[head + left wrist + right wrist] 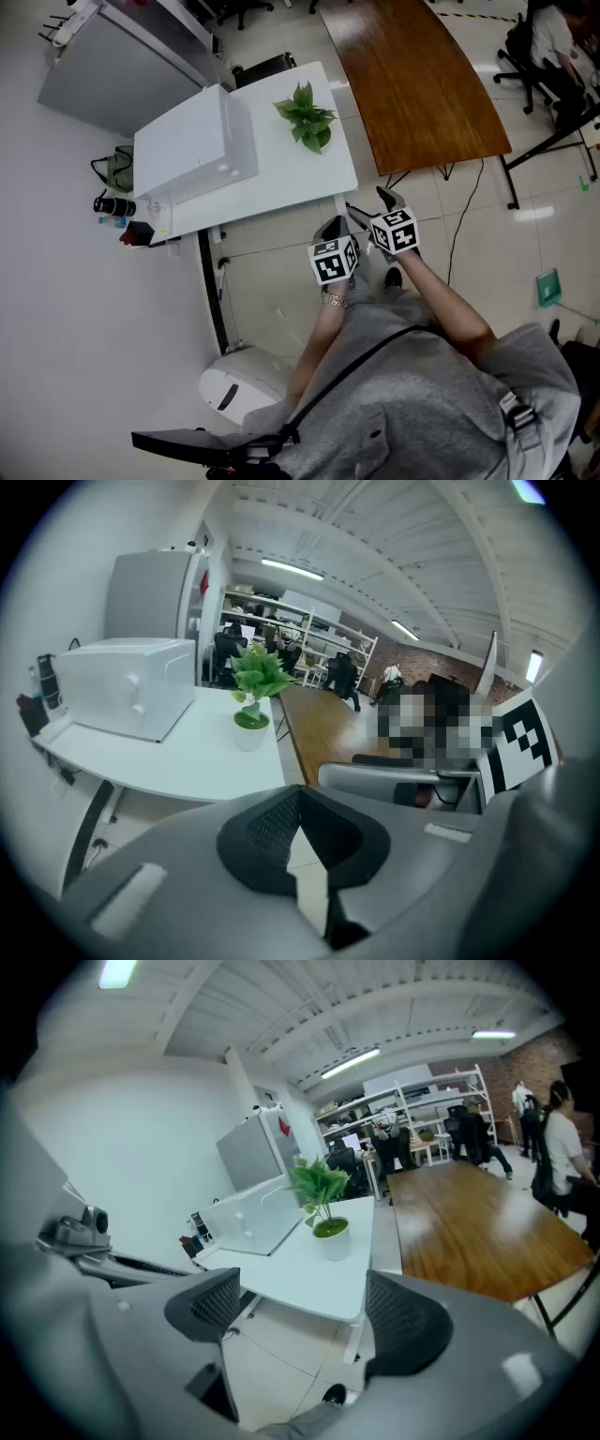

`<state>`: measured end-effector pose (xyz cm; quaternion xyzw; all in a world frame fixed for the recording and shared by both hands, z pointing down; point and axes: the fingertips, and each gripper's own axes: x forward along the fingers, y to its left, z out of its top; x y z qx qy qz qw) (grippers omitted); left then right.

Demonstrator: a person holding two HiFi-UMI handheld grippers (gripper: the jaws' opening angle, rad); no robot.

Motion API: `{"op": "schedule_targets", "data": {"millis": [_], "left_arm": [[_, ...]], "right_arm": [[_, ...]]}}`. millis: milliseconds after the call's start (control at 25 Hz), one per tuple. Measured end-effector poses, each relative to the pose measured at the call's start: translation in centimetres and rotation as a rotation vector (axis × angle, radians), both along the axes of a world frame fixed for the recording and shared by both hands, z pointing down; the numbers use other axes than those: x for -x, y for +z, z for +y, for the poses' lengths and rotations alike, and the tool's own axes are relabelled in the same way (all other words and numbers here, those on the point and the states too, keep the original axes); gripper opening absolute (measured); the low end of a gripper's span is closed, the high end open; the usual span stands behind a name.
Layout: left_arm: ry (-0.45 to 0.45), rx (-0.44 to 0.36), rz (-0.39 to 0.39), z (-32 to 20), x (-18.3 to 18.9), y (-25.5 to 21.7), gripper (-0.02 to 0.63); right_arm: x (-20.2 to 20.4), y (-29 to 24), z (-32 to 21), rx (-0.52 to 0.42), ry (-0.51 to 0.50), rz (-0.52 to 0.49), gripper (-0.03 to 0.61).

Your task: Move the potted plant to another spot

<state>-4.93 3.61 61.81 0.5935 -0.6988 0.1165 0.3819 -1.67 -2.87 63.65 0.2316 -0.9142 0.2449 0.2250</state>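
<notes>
A small green potted plant (307,116) in a white pot stands on the right part of a white table (281,183). Both grippers hang in front of the table's near edge, over the floor, well short of the plant. My left gripper (333,227) has its dark pads together with nothing between them (298,829). The right gripper (371,206) is open and empty (305,1321). Past its jaws the plant (322,1194) stands ahead on the table (300,1274). In the left gripper view the plant (253,686) stands far off, left of centre.
A white box-shaped appliance (192,145) fills the table's left half, with small dark items (117,208) at that end. A long wooden table (412,75) stands to the right, and a grey cabinet (112,66) behind. A white bin (234,384) sits on the floor. A seated person (553,42) is far right.
</notes>
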Motion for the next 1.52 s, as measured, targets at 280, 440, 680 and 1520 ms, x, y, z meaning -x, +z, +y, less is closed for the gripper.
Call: {"op": "schedule_targets", "data": {"millis": [280, 440, 680, 1520], "left_arm": [[-0.078, -0.056, 0.04, -7.4, 11.7, 0.9, 0.015], [-0.092, -0.086, 0.048, -11.5, 17.8, -0.1, 0.015], [-0.061, -0.074, 0.062, -14.6, 20.4, 0.2, 0.015], [-0.03, 0.003, 0.067, -20.7, 19.3, 2.4, 0.015]], "right_arm": [[12.5, 4.6, -9.5, -0.127, -0.051, 0.095, 0.583], [17.3, 9.5, -13.7, -0.186, -0.117, 0.223, 0.583], [20.4, 11.5, -18.2, -0.234, -0.113, 0.219, 0.584], [19.2, 12.5, -23.2, -0.242, -0.118, 0.176, 0.56]]}}
